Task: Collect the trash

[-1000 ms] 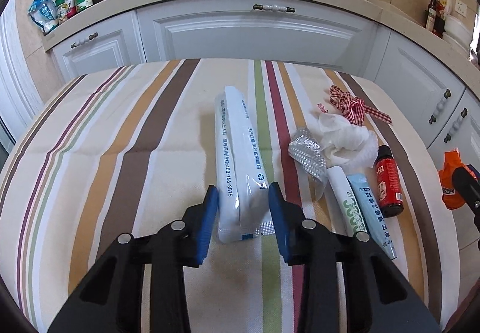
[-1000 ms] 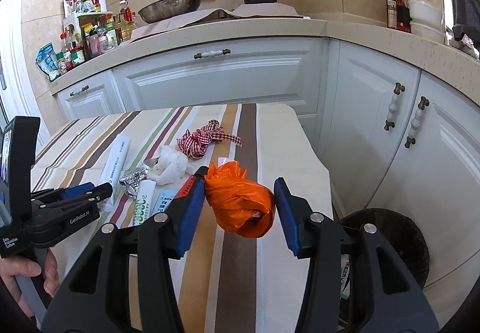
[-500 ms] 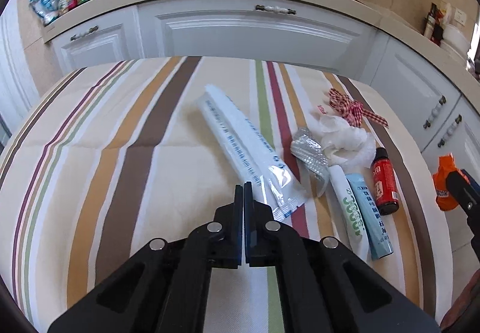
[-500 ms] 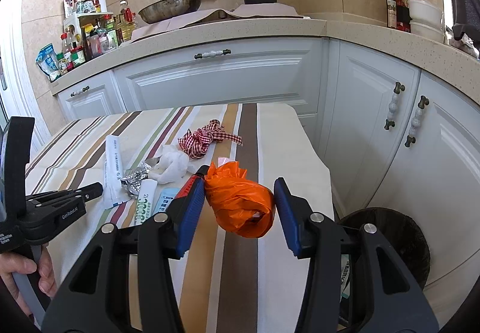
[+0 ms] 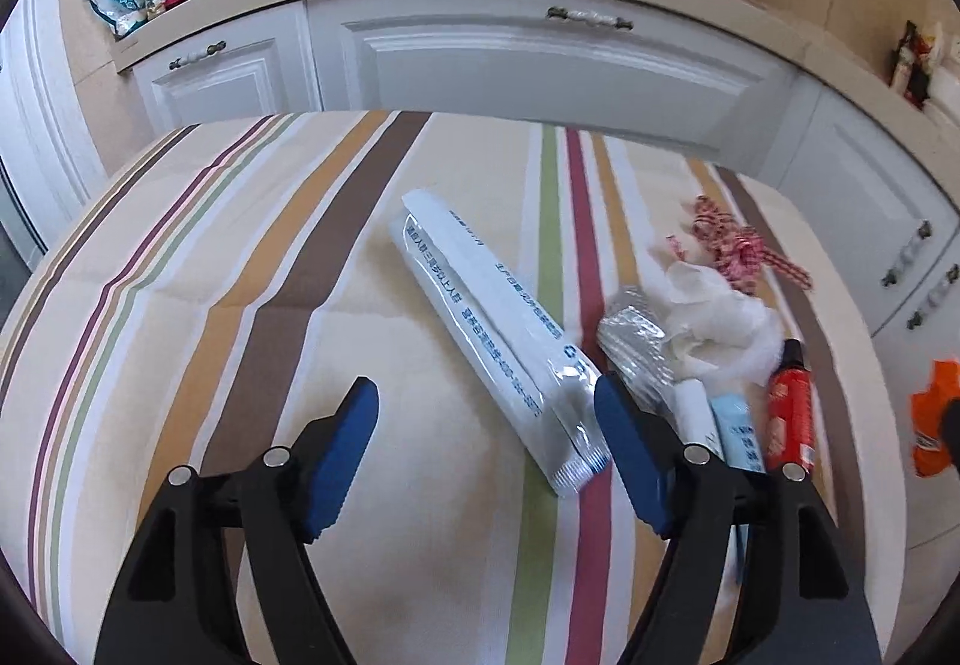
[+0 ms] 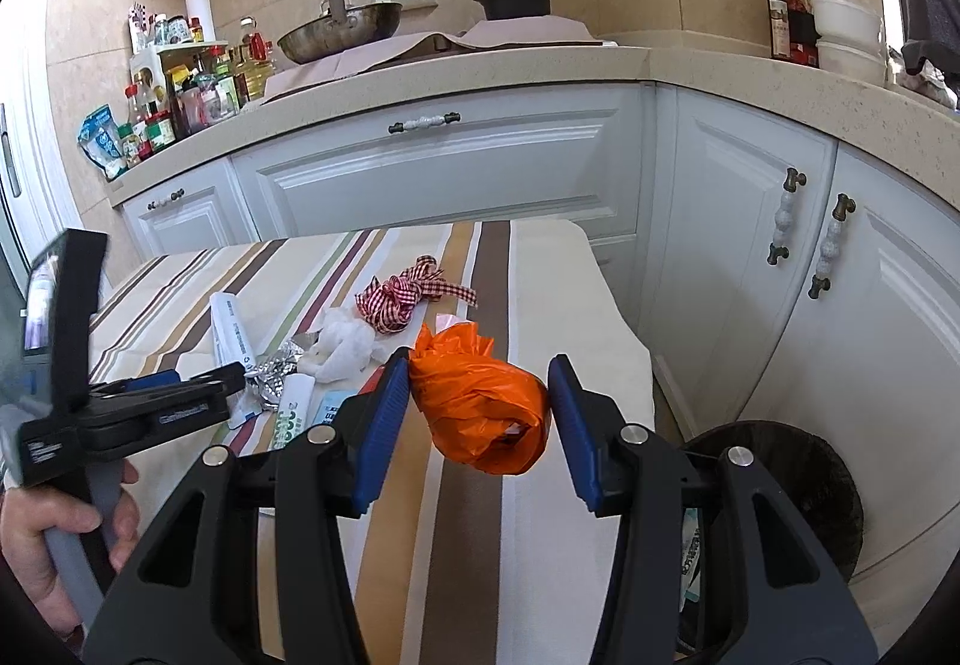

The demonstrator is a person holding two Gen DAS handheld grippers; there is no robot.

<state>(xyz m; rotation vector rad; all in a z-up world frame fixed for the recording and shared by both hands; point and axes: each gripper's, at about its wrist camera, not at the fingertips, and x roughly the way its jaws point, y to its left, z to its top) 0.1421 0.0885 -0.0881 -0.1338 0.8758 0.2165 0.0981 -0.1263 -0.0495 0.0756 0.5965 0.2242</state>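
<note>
Orange crinkled plastic bag [image 6: 480, 413], bunched into a lump, sits clamped between the right gripper [image 6: 479, 413] pads, lower centre of frame; black round bin [image 6: 804, 491] waits lower right. Judged step: carry and drop there. Left gripper [image 5: 485, 425] jaws have just been opening, now wide and empty; the long white glossy plastic sachet [image 5: 498, 329] lies flat mid-frame on the striped cloth [image 5: 210, 305], its near end beside the right-hand pad. Next: re-centre, close across its slick width.
</note>
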